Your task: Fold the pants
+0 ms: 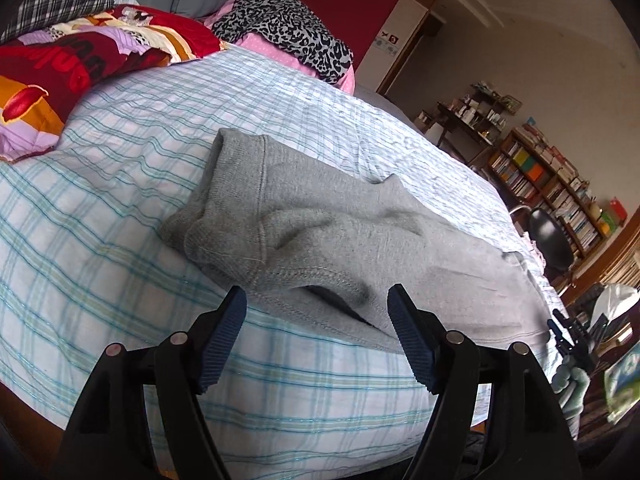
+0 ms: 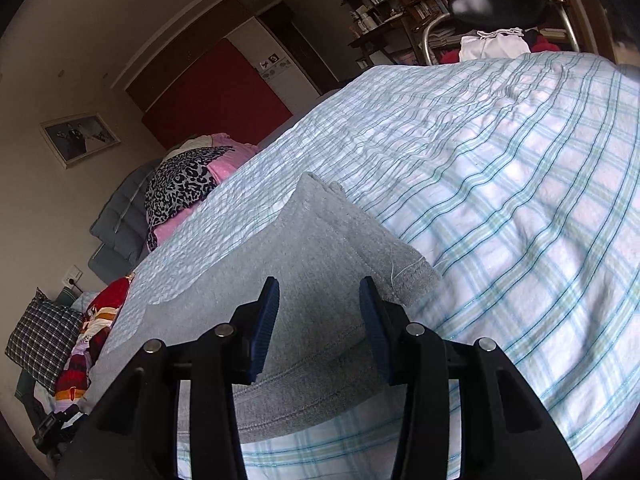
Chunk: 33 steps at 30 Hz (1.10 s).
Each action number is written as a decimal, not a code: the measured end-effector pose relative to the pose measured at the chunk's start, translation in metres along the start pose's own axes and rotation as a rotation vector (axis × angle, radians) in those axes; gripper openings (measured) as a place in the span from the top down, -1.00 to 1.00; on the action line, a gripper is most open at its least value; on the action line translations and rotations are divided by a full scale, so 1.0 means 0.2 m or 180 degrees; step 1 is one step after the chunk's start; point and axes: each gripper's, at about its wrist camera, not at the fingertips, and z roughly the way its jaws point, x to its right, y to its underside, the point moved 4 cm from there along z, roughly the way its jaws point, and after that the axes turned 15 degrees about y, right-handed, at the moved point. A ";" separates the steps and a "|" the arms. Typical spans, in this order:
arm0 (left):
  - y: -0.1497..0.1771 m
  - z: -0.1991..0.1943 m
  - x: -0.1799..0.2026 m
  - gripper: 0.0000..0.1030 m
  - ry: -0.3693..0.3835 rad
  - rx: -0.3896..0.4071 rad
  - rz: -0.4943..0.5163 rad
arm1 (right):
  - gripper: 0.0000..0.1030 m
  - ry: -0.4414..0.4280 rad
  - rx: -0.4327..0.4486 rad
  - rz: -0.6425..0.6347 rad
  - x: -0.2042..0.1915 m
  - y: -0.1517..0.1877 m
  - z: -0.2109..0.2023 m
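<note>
Left wrist view: your left gripper (image 1: 316, 316) is hanging spread at the grey pants' (image 1: 320, 232) hem on the bed (image 1: 120, 184); right gripper (image 2: 320, 308) is straddling the fabric, jaws apart, not pinching

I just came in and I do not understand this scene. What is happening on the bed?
A person with a handheld gripper in each hand is folding grey pants on a checked bedsheet. The pants lie bunched and partly folded. The left gripper is open at the near edge of the cloth, gripping nothing. The right gripper is over the pants, jaws apart, not pinching the cloth.
</note>
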 end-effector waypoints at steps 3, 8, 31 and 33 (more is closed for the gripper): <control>-0.04 0.04 -0.05 -0.41 0.0062 0.0047 -0.0322 | 0.47 0.0075 0.0053 -0.0102 -0.02 0.01 0.00; -0.11 0.05 -0.13 -0.18 0.0062 0.0202 -0.0740 | 0.73 0.0130 0.0065 -0.0136 -0.01 0.01 0.01; -0.13 0.01 -0.28 0.69 -0.0351 0.0230 -0.0541 | 0.49 0.0139 -0.0074 0.0319 0.15 0.06 -0.08; -0.13 0.02 -0.27 0.69 -0.0393 0.0216 -0.0497 | 0.49 0.0069 -0.0076 0.0349 0.15 0.05 -0.07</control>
